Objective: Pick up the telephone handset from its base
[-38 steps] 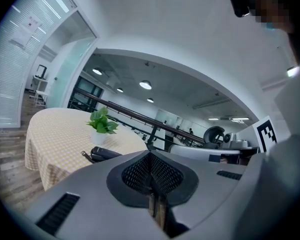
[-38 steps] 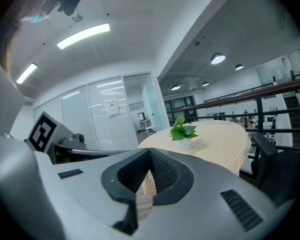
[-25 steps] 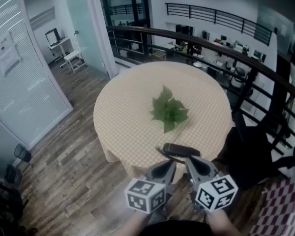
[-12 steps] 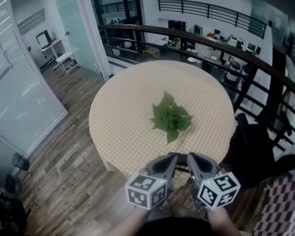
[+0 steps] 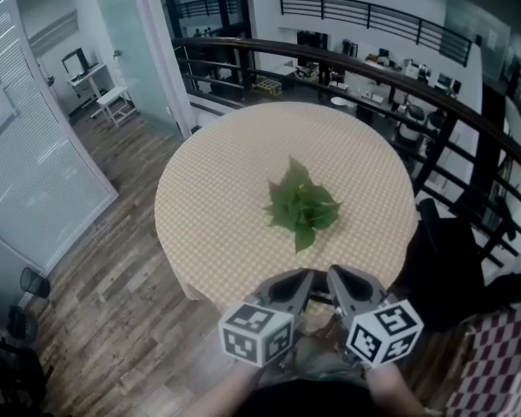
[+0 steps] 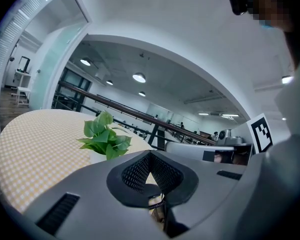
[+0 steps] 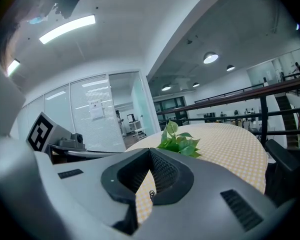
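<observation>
**Head view: both tongs closed at the near table edge, handset covered**

Left gripper (image 5: 304, 278) and right gripper (image 5: 336, 274) sit side by side at the bottom of frame. Their noses are close together and aimed at the near rim of the round table (image 5: 210, 233). Marker cubes face the camera. The table has a yellow checked cloth, and a leafy green plant (image 5: 302, 205) sits about mid-table, well apart from both grippers. Beyond the table are a dark railing (image 5: 391, 75) and a wood floor (image 5: 113, 294).

Left gripper view: the pads meet at the tip, so it's closed with nothing pinched. Through the gap under the pads a bit of coiled cord (image 6: 157, 204) shows, with something dark just above it. I can't tell whether that's handset or base.

Right gripper view: same picture, pads together at the tip and empty. Checked cloth and a small coil show through the gap below. The plant is straight ahead past the nose.

Telephone handset: not clearly visible in any view. The cord puts it at the near table edge, low under the gripper noses and covered by the gripper bodies from above. Neither gripper has hold of it.
</observation>
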The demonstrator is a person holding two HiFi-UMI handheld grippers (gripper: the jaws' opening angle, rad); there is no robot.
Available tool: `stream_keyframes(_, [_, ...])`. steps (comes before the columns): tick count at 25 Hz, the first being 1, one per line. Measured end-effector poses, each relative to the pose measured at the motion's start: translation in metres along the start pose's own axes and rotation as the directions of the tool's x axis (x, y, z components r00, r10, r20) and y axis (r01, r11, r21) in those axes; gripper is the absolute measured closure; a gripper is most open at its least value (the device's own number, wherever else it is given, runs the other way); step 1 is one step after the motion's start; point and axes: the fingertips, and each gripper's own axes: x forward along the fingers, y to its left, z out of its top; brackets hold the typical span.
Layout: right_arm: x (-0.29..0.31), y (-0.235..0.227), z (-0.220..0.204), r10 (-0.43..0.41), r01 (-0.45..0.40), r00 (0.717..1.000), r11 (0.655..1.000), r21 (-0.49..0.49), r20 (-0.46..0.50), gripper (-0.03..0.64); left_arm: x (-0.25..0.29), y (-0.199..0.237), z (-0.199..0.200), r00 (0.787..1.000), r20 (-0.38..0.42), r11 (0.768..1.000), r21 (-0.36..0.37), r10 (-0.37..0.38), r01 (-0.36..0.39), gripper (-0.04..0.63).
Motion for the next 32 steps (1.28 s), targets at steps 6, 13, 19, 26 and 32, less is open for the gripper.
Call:
stream_keyframes(6, [0.002,-0.01,0.005,0.024,-0.024,1.0,1.0,-0.007,-0.006,0.606,0.006,0.003,0.002,1.0,-0.003,1.0,0.0,0.016,-0.016,0.589])
stream_keyframes(13, [0.006,-0.017,0.012,0.071,-0.073,0.997,0.996,-0.05,-0.039,0.606,0.014,0.002,0.009,0.999,0.007,0.999,-0.015,0.051,-0.051,0.589])
stream_keyframes(19, [0.009,-0.019,0.011,0.101,-0.105,0.993,0.993,-0.06,-0.068,0.606,0.019,0.004,0.004,0.997,0.0,0.996,-0.045,0.072,-0.072,0.589])
stream_keyframes(26, [0.015,-0.026,0.001,0.136,-0.142,0.985,0.988,-0.056,-0.102,0.606,0.031,0.009,0.0,0.996,-0.02,0.995,-0.045,0.088,-0.089,0.589])
stream_keyframes(32, [0.021,-0.034,-0.005,0.141,-0.153,0.981,0.984,-0.086,-0.13,0.606,0.034,0.016,-0.006,0.993,-0.022,0.99,-0.074,0.115,-0.116,0.589])
